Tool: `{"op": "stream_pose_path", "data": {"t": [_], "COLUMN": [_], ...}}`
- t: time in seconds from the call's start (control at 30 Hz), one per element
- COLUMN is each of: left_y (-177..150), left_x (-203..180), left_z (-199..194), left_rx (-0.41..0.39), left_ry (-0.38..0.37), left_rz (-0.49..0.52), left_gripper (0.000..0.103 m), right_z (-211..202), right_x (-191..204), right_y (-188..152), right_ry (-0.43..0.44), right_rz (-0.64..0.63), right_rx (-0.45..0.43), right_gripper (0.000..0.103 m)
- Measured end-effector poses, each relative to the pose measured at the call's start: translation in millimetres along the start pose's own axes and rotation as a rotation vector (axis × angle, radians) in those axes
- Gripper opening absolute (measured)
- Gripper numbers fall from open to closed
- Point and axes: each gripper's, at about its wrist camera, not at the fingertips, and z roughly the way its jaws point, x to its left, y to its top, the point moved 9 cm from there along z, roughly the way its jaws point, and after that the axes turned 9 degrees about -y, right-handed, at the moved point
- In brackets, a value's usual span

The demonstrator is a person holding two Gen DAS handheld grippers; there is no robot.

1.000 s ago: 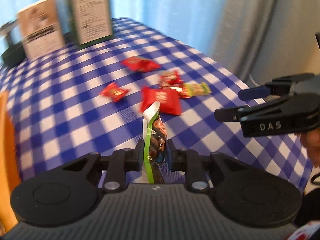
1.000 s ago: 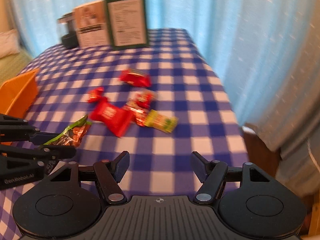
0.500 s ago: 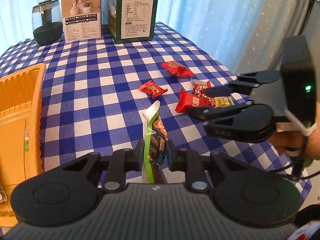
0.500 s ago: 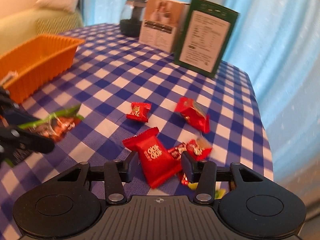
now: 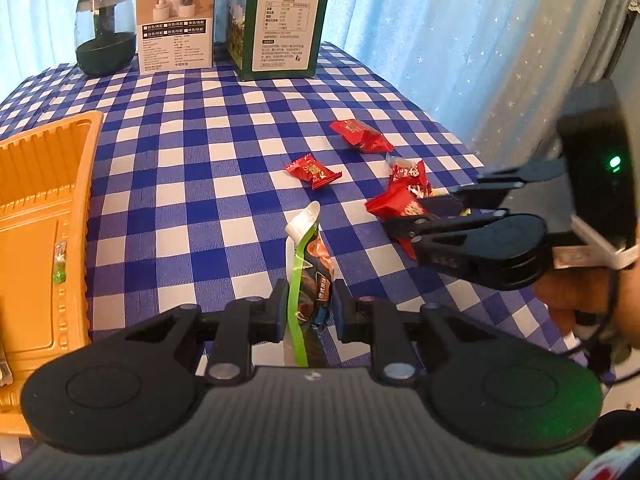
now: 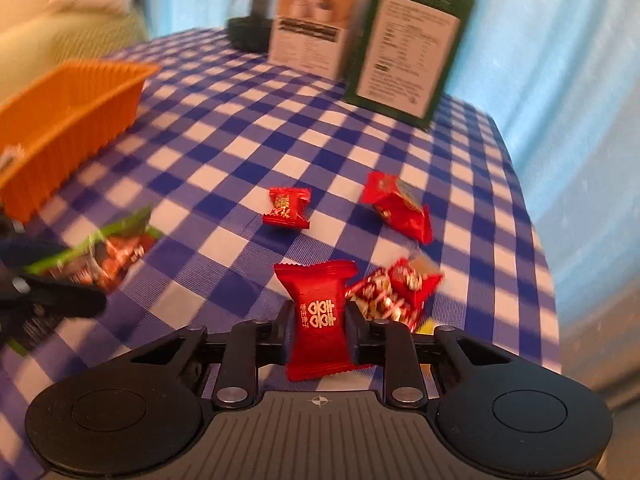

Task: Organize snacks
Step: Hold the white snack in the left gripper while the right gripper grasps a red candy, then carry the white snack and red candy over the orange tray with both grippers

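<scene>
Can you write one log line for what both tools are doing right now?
left tool: shut on green snack packet | right tool: shut on red candy | orange tray: at left

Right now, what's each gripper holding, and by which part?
Left gripper pinches the green snack packet near its lower end, packet upright. Right gripper clamps the red candy across its middle.
</scene>
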Motion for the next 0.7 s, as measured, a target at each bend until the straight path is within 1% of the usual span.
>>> {"op": "stream_pose_path", "data": {"t": [0.13,0.3,0.53,0.7], "left_y": [-2.6,-4.0,-7.9,-12.7], "left_x": [-0.3,0.5,0.6,0.8], "left_z": [-8.9,-28.5,-63.5,-91.8], "left_rx": [-0.008,-0.034,-0.069,-0.093], "left_ry": [-0.001,-0.003,-0.001,0.007], "left_rz": [-0.009,-0.033,-0.059,-0.069], "left_gripper": [0.02,0.02,0.02,0.02], "right_z": [-24.4,-58.4,-100.6,-124.7], "right_x": [-2.2,0.7,13.9,31.2], "right_y": [-0.1,2.2,2.0,-0.5], "right_ry": [0.012,0.027,0.03,0.05], "right_rz": [0.124,0.232,0.311,0.337], "right_rx": [0.019,0.011,-0.016,-0.028], "right_gripper": [0.025,0.025,0.025,0.025]}}
